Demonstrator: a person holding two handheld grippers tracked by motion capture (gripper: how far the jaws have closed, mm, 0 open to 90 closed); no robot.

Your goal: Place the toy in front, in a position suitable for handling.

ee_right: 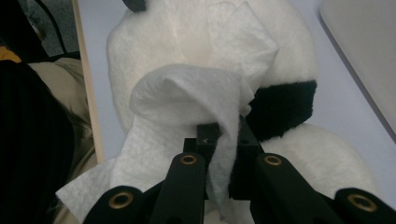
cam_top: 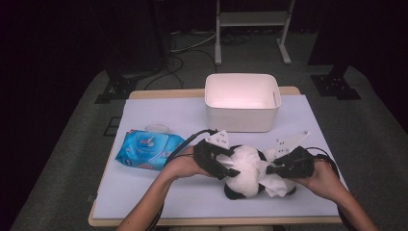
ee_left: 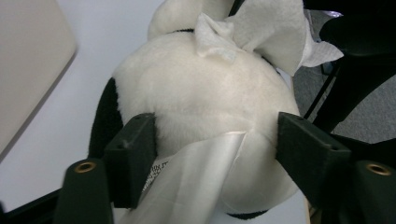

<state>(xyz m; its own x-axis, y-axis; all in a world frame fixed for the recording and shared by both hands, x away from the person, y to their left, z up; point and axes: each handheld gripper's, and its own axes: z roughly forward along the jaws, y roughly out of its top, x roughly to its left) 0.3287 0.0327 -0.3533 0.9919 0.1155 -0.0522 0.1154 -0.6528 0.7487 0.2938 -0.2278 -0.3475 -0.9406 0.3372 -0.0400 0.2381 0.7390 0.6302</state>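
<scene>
Dark floor and black stands surround a wooden table [cam_top: 144, 94] covered by a pale mat [cam_top: 159, 192], with a white tub [cam_top: 242, 115] standing empty at the far edge. Left of centre lies a blue pack of wet wipes [cam_top: 148, 150], flat, well apart from the tub. Near the front edge sits a black-and-white plush toy [cam_top: 245, 173], between both hands. It looks light and very soft, so it will squash and roll under any push; the round white body is the firm place to steady it, not the thin sewn-in label [ee_left: 196, 177] at its base. The left gripper [cam_top: 222, 166] straddles that body, its jaws set wide with the pads [ee_left: 133, 154] against the fur on each side, bracing rather than squeezing hard. A white wipe [ee_right: 187, 107] is limp, crumpled and probably damp, likely to fold over itself and drag on the pile; it is best pinched at a bunched fold. The right gripper [cam_top: 275, 169] does just that, jaws closed tight on a fold while the sheet drapes onto the toy
</scene>
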